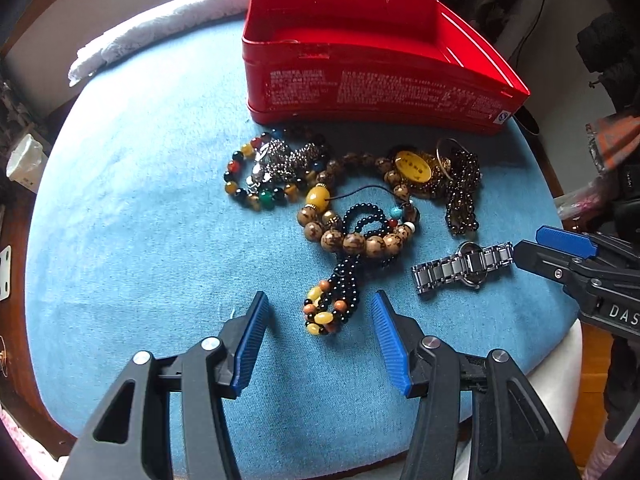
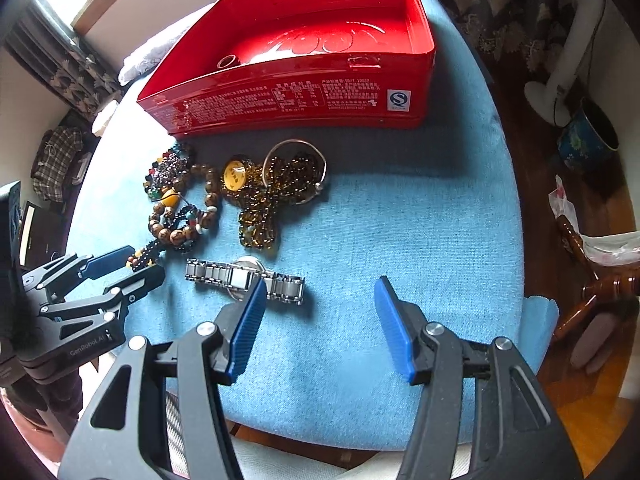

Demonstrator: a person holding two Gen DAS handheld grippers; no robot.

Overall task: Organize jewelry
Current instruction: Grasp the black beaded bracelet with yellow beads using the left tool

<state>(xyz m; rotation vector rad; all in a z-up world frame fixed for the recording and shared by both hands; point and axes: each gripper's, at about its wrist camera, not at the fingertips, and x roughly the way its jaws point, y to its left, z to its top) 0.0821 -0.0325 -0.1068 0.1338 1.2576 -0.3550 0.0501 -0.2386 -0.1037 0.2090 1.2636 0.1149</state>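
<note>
A red tin box [image 1: 372, 80] stands open at the back of the blue cloth; it also shows in the right wrist view [image 2: 304, 92] with a small dark ring [image 2: 228, 62] inside. Jewelry lies in front of it: a multicolour bead bracelet [image 1: 260, 172], a wooden bead bracelet [image 1: 352, 236], a black bead strand [image 1: 336, 296], dark amber beads with a yellow pendant [image 1: 414, 166], and a silver watch [image 1: 464, 266] [image 2: 244, 278]. My left gripper [image 1: 320, 316] is open, its fingers either side of the black strand's end. My right gripper [image 2: 320, 304] is open and empty, just right of the watch.
A white towel [image 1: 160, 28] lies at the cloth's far left edge. The blue cloth [image 2: 400, 220] covers a round seat with wooden rim. A fan base [image 2: 548, 100], a blue pot [image 2: 588, 140] and plastic bags [image 2: 600, 236] are on the floor to the right.
</note>
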